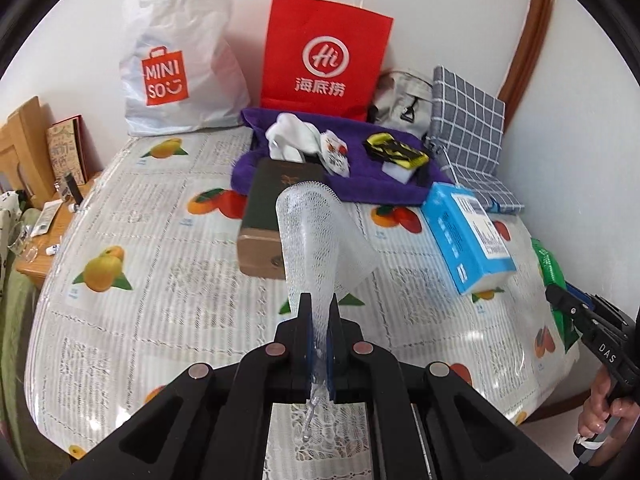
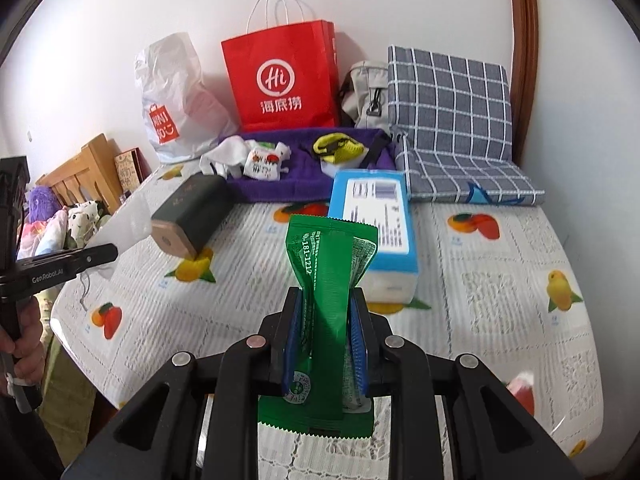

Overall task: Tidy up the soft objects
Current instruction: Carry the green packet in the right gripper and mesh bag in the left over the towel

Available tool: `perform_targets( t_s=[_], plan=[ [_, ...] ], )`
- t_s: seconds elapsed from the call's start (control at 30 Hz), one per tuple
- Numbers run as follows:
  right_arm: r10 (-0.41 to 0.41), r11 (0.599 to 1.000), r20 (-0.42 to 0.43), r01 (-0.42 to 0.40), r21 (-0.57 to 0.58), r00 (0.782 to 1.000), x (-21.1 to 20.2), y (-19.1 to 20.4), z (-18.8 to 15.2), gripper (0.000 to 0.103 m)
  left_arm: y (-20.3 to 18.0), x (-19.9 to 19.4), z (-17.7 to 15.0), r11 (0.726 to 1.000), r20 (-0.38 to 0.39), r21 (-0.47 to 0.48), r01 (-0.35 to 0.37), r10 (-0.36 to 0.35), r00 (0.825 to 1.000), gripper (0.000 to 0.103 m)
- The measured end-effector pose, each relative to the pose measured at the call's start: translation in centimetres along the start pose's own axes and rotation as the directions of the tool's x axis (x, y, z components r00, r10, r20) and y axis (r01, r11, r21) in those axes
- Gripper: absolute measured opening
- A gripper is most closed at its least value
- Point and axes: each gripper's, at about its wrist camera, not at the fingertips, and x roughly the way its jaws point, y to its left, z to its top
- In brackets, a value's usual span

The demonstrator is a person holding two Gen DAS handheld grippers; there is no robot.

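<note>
While both loads hang above the fruit-print tablecloth [image 2: 500, 280], keep your left gripper [image 1: 318, 316] pinching the mesh sleeve [image 1: 316, 232] and your right gripper [image 2: 325, 312] squeezing the green packet [image 2: 326, 280] (loosen neither), carrying them toward the purple towel [image 2: 304, 176] beyond.

The red paper bag [image 1: 324, 52] against the wall carries a white "Hi" in a circle above the characters 海底捞; just to its left, the white plastic bag [image 1: 180, 52] shows "MINI SO" with a smile on an orange bag-shaped logo. In front of the red paper bag, the green packet [image 2: 328, 280] bears "181-1212". The left gripper [image 2: 108, 254] reads "GenRobot.AI" along its finger, and the right gripper [image 1: 560, 300] reads "DAS".
</note>
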Motion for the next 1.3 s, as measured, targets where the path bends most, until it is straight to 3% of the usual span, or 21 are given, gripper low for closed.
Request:
perform_targets(
  t_s=[0.4, 0.73, 1.3],
  plan=[
    [0.021, 1.000, 0.035, -0.022, 0.014, 0.999, 0.8, -0.8, 4.7, 0.023, -0.2, -0.6, 4.1, 1.000, 0.052, -0.012, -0.006, 0.007, 0.999, 0.005],
    [0.024, 1.000, 0.079, -0.025, 0.012, 0.997, 2.0, -1.3, 9.1, 0.023, -1.0, 1.0, 8.6, 1.000, 0.055, 0.009, -0.004, 0.003, 0.998, 0.005],
    [0.030, 0.999, 0.094, -0.032, 0.022, 0.995, 9.5, -2.0, 17.6, 0.023, -0.4, 6.4, 16.9, 1.000, 0.067, 0.005, -0.022, 0.021, 0.997, 0.005]
  ],
)
